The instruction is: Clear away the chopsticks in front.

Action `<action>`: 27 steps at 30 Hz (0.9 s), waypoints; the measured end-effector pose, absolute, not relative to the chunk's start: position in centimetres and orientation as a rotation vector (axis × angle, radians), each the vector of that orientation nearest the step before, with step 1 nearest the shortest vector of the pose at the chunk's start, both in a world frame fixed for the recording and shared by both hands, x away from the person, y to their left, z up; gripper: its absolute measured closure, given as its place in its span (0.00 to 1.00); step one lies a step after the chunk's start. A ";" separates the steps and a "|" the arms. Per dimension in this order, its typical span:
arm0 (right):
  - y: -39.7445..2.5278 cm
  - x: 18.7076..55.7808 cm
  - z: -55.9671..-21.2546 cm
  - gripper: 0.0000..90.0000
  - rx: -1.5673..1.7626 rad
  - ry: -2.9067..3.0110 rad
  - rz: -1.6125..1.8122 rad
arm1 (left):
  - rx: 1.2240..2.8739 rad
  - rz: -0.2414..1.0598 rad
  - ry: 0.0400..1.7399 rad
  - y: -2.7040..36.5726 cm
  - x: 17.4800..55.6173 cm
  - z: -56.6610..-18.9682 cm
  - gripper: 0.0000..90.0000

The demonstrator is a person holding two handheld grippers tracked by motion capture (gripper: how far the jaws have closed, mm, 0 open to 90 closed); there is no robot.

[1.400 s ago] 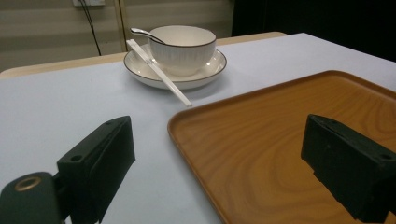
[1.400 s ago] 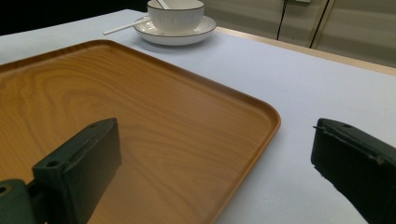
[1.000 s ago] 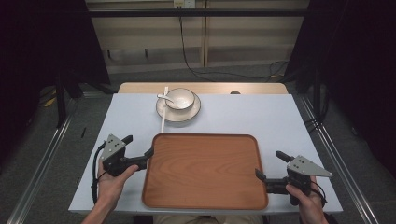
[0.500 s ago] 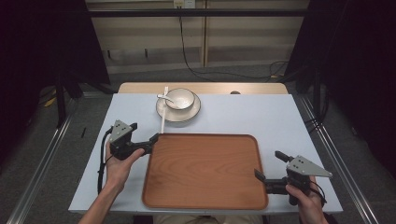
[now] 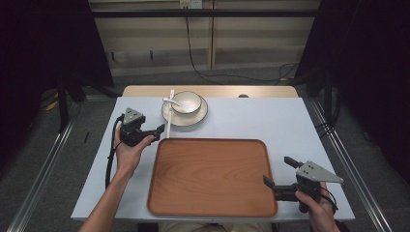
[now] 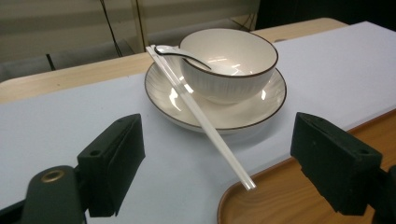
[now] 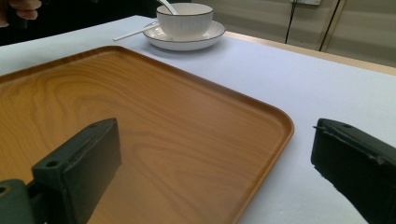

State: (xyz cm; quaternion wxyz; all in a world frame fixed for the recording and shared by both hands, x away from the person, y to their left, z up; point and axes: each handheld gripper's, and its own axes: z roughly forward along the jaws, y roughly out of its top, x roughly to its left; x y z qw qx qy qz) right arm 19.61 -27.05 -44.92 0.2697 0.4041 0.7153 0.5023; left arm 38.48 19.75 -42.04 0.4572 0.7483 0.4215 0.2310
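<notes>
My left gripper (image 6: 215,163), wide open and empty, lines up on the chopsticks (image 6: 201,114) propped from plate (image 6: 261,109) rim to table; a clumsy pinch could roll them off.

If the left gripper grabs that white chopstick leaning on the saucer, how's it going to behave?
The chopstick looks thin, straight and glossy, so it is probably stiff, light and slippery between the open left gripper. It leans on the saucer rim with its tip near the tray, so a nudge could well pivot or slide it. Lifting it might also disturb the spoon in the bowl.
</notes>
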 end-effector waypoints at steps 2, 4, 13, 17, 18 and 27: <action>-27.1 19.7 -44.9 0.02 1.088 1.927 1.353 | 1.866 0.575 1.030 19.4 38.9 -42.1 0.20; -27.1 19.7 -45.0 0.01 1.086 1.929 1.353 | 1.862 0.577 1.034 19.2 39.5 -42.3 0.20; -27.0 19.7 -45.0 0.01 1.091 1.941 1.354 | 1.862 0.588 1.077 19.2 42.4 -42.7 0.23; -27.0 19.8 -45.1 0.02 1.091 1.942 1.354 | 1.885 0.596 1.086 18.7 43.5 -43.3 0.23; -27.0 19.8 -45.1 0.01 1.092 1.943 1.353 | 1.888 0.599 1.092 18.6 43.9 -43.5 0.23; -27.0 19.8 -45.1 0.02 1.092 1.948 1.352 | 1.937 0.612 1.104 17.5 45.4 -44.2 0.39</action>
